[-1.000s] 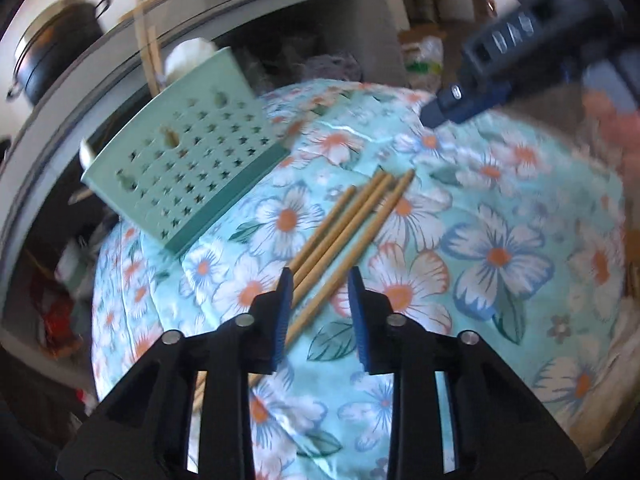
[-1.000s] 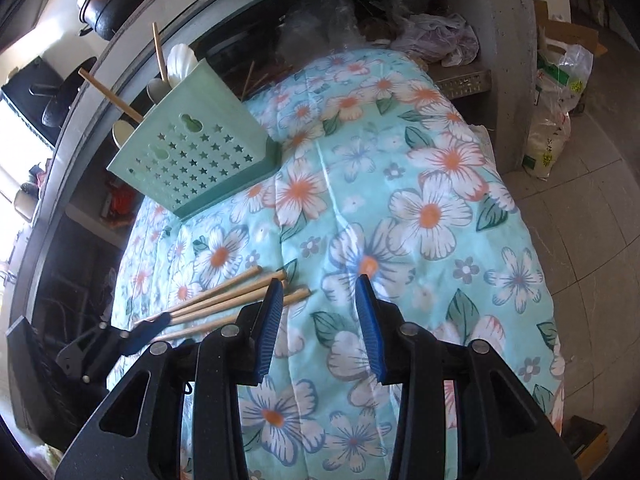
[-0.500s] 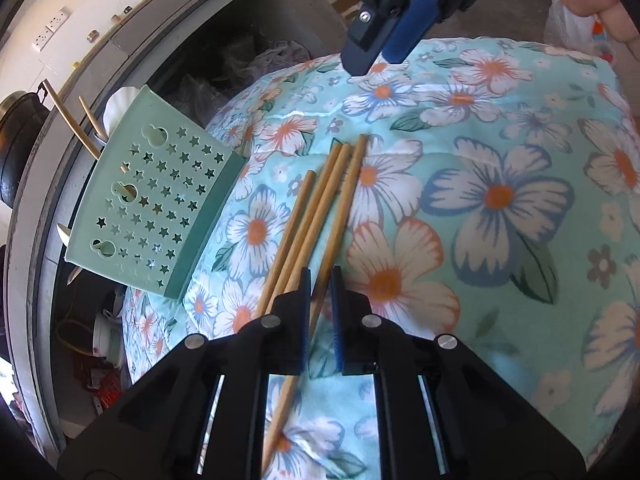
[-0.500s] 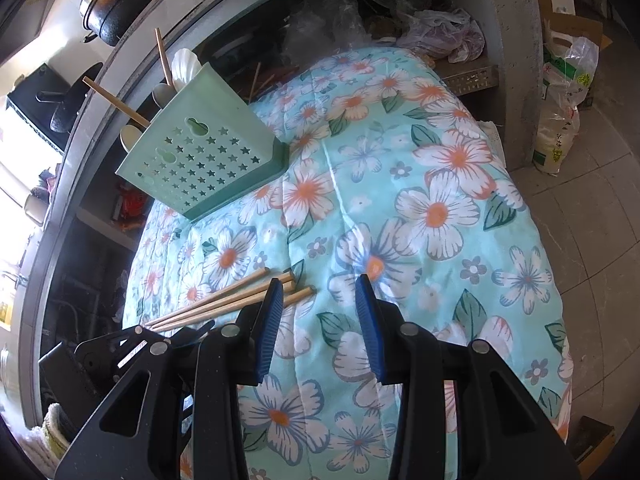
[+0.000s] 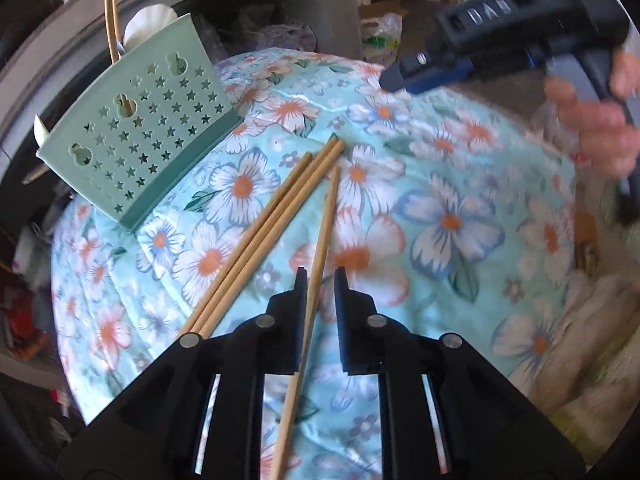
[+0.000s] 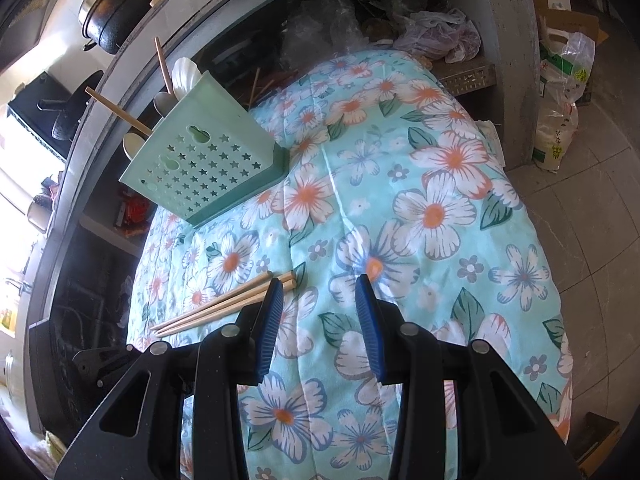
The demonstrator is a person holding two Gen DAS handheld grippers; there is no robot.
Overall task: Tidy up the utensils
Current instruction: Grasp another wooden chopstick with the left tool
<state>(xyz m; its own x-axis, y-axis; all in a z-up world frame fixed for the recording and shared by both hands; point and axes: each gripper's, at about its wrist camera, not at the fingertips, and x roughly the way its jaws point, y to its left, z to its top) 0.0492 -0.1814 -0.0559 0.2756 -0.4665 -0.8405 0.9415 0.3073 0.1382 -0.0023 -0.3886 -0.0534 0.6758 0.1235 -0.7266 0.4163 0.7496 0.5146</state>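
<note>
Catches the utensil tidy-up partway done on a floral quilt. Shows a mint-green, star-punched holder at the far left, leaning back and already loaded with a white spoon and a few wooden sticks.

Leaves four chopsticks outside it, near and left of centre on the quilt: three chopsticks lying side by side and touching, plus a single chopstick angled just right of them. Straddles that single chopstick with the left claw, nearly together and just eased a little wider. Rests the stick against the left pad with a sliver of quilt showing on the right pad's side, so reads as not clamped yet. Keeps the right claw over bare quilt just right of the chopstick tips, apart and empty, with a hand on its handle.

Judges all four chopsticks as yet to be picked up and dropped into the holder, one grasp now being lined up.

Rings the scene with a dark pot on a ledge at the far left, crumpled plastic bags in the recess beyond, and sacks on the tiled floor at the far right. Puts only open quilt between chopsticks and holder. Flags the soft fabric, the three close neighbours and the holder's tilt as likely nuisances.
</note>
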